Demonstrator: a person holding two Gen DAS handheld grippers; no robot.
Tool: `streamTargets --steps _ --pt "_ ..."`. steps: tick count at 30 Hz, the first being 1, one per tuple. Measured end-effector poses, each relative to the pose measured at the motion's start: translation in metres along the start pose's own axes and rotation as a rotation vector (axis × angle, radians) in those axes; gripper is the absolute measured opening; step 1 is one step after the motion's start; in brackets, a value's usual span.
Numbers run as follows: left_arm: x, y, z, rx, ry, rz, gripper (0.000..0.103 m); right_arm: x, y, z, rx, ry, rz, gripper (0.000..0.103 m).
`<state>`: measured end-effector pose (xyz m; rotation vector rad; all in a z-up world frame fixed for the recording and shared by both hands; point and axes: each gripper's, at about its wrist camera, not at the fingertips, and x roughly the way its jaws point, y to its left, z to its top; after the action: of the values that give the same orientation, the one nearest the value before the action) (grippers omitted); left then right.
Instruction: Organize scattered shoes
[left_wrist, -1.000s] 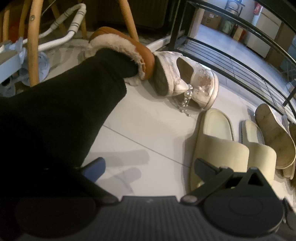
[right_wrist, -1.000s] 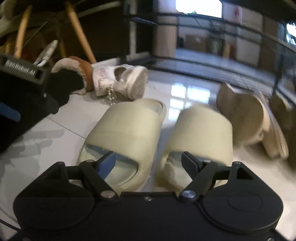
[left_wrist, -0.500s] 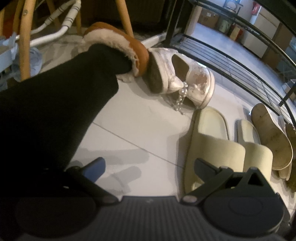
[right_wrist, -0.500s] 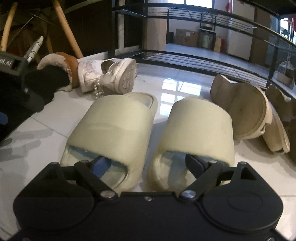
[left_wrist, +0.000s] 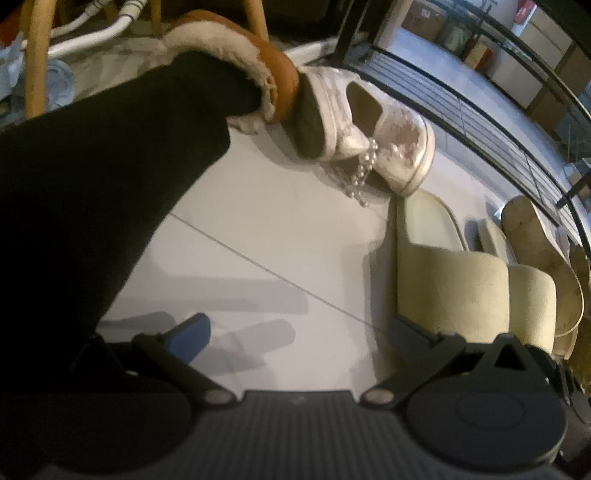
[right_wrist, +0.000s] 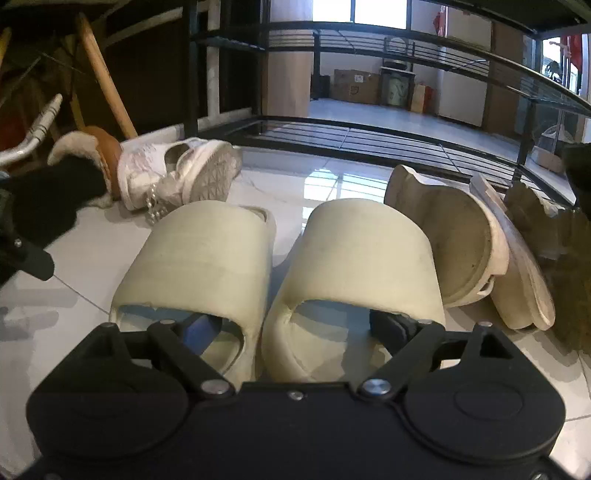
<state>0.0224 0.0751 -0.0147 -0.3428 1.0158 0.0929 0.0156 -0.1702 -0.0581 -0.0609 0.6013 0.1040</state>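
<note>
Two cream slides stand side by side on the white tile floor, the left slide (right_wrist: 199, 258) and the right slide (right_wrist: 354, 258); they also show in the left wrist view (left_wrist: 447, 273). My right gripper (right_wrist: 291, 328) is open, one finger inside the left slide's toe opening, the other at the right slide's outer side. A white beaded sneaker (left_wrist: 373, 140) lies on its side beyond them (right_wrist: 177, 173). My left gripper (left_wrist: 295, 328) is open and empty above bare floor.
A person's black-clad leg (left_wrist: 92, 192) in a brown fur-lined slipper (left_wrist: 255, 74) fills the left. Beige sandals (right_wrist: 469, 236) lie tipped at the right. A black metal shoe rack (right_wrist: 369, 136) stands behind. Wooden chair legs (right_wrist: 103, 77) are at the back left.
My right gripper has moved forward and lower onto the two cream slides, its fingers now at their toe openings. My left gripper has edged closer to the floor and the sneaker.
</note>
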Motion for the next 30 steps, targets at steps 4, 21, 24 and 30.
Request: streamTargets --steps 4,21,24,30 --pt "0.0 0.0 0.0 0.004 0.001 0.002 0.102 0.01 0.014 -0.007 -0.039 0.015 0.013 0.103" --pt "0.0 0.003 0.002 0.002 -0.012 0.029 0.102 -0.045 0.004 0.021 -0.11 -0.068 0.109 0.041" --pt "-0.001 0.001 0.001 0.017 -0.015 0.033 0.102 -0.069 -0.003 0.019 -0.1 -0.058 0.141 0.041" --pt "-0.002 0.004 0.0 0.004 -0.013 0.053 0.102 -0.114 -0.012 0.038 -0.043 -0.168 0.172 0.041"
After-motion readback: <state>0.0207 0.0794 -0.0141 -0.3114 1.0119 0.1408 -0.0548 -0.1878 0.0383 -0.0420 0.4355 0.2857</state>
